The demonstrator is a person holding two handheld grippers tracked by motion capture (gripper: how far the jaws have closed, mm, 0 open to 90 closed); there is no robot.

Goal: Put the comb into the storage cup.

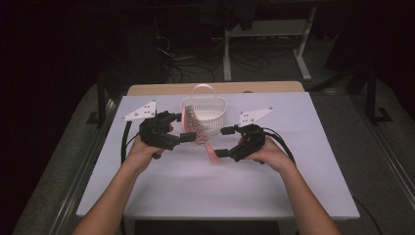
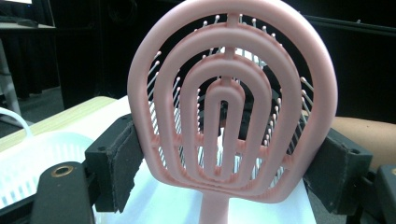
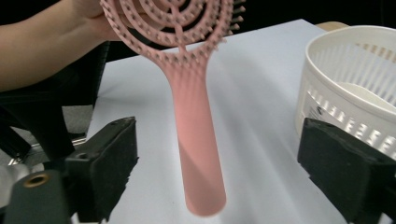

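While your left gripper [image 2: 224,154] clamps the pink hairbrush [image 2: 232,100] head and right gripper [image 3: 233,163] gapes around its handle, closing off-centre could twist it loose.

Pink hairbrush [image 1: 197,131]: vented oval head of concentric loops, bristles intact, straight round-ended handle. It is hanging clear of the table, head uppermost just in front of the white basket [image 1: 214,119], handle slanting downward away from the basket.

Basket [image 1: 204,113] blocks behind brush [image 1: 195,128]
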